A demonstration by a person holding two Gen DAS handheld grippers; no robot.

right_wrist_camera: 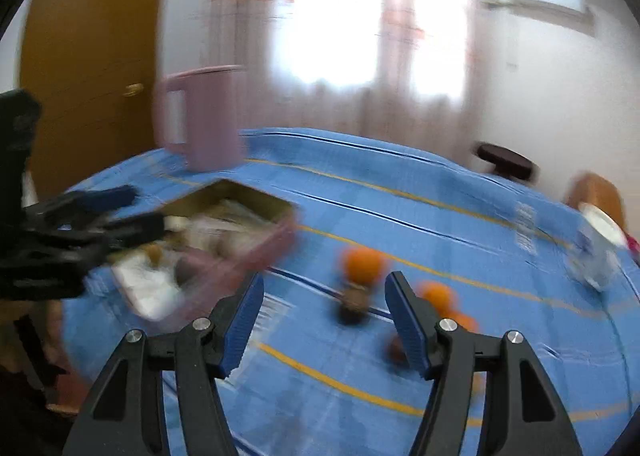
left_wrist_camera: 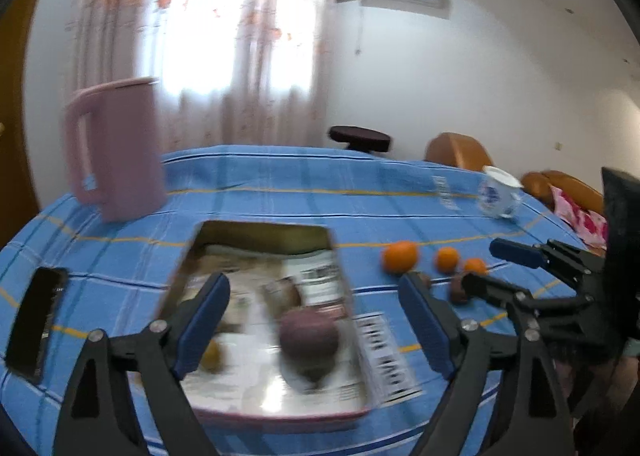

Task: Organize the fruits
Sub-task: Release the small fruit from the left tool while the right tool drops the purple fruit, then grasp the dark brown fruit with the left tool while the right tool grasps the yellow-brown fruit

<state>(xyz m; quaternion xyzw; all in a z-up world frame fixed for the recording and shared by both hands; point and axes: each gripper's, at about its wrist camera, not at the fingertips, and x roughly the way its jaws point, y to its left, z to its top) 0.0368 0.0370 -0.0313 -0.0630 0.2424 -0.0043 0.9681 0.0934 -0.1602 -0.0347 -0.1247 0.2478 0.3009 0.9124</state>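
Observation:
A metal tin box (left_wrist_camera: 264, 240) lined with printed paper sits on the blue tablecloth. It holds a dark purple round fruit (left_wrist_camera: 308, 336) and a small yellowish fruit (left_wrist_camera: 212, 356). My left gripper (left_wrist_camera: 316, 320) is open and empty above the tin. Three oranges (left_wrist_camera: 400, 256) (left_wrist_camera: 447, 258) (left_wrist_camera: 475, 266) and small brown fruits (left_wrist_camera: 458, 290) lie right of the tin. My right gripper (right_wrist_camera: 324, 320) is open and empty, just above a brown fruit (right_wrist_camera: 354, 302) with an orange (right_wrist_camera: 362, 264) behind it. More oranges (right_wrist_camera: 438, 296) lie behind its right finger. The tin also shows in the right wrist view (right_wrist_camera: 224, 240).
A pink pitcher (left_wrist_camera: 116, 148) stands at the back left of the table. A black phone (left_wrist_camera: 36, 320) lies at the left edge. A white and blue cup (left_wrist_camera: 498, 192) stands at the back right. Chairs and a dark stool (left_wrist_camera: 360, 138) stand beyond the table.

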